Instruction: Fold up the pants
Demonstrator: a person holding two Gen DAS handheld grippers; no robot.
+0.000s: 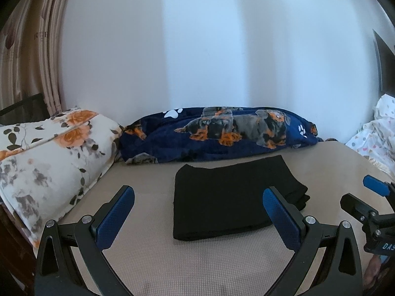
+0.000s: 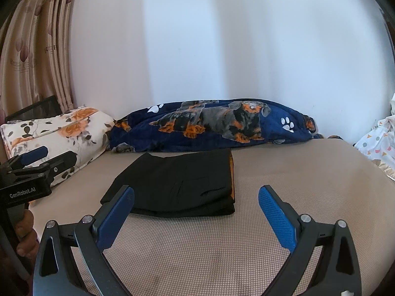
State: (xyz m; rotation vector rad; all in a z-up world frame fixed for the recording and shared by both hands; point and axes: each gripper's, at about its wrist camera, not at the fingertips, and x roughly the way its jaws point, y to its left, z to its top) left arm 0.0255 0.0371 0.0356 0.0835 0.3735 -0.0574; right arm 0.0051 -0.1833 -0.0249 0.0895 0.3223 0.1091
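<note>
Folded black pants flat on beige mattress; left gripper and right gripper above, jaws wide, empty.

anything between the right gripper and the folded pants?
No. In the right wrist view only bare beige mattress cover lies between the open right gripper and the folded black pants.

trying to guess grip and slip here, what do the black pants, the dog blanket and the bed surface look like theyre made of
Black pants: smooth, matte woven cloth, probably suiting; crisp flat folds, no sheen.
Dog blanket: plush fleece, judging by its soft fuzzy pile and puffy folds.
Bed surface: beige mat with a fine woven or mesh-like grid texture; exact material unclear.
</note>
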